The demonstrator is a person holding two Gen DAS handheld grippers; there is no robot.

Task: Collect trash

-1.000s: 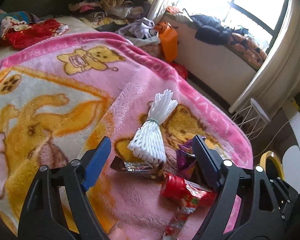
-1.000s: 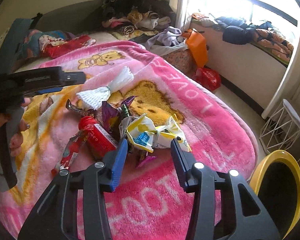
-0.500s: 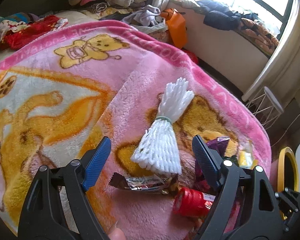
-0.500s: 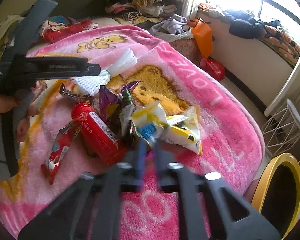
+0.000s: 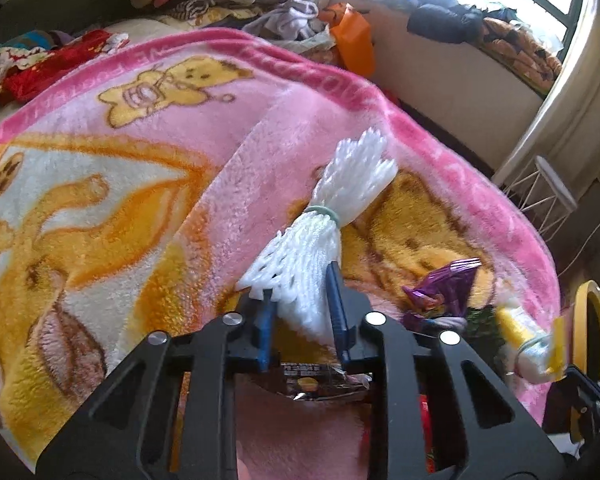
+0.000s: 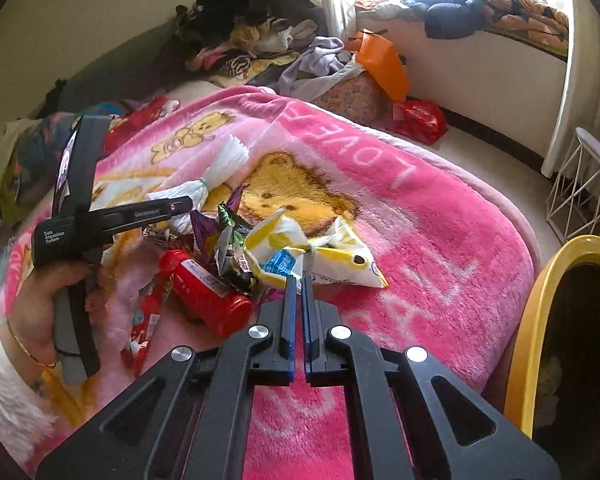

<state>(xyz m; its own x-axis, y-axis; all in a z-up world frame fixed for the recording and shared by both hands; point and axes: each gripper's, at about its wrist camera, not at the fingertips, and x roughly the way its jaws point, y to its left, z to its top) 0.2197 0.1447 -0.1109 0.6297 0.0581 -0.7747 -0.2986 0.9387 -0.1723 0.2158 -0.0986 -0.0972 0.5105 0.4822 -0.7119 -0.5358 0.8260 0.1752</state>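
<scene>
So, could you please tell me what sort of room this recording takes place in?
Most likely a lived-in bedroom: a pink teddy-bear fleece blanket covers a bed, clothes are heaped at its far end, and more bedding lies on the window ledge.

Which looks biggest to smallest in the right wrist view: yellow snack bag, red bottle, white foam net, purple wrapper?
1. Yellow snack bag.
2. Red bottle.
3. White foam net, though it lies farther away and partly hidden, so its rank against the bottle is unsure.
4. Purple wrapper.

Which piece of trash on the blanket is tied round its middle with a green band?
The white foam net, between the left tongs as they close. The purple wrapper and red tube have no band.
</scene>
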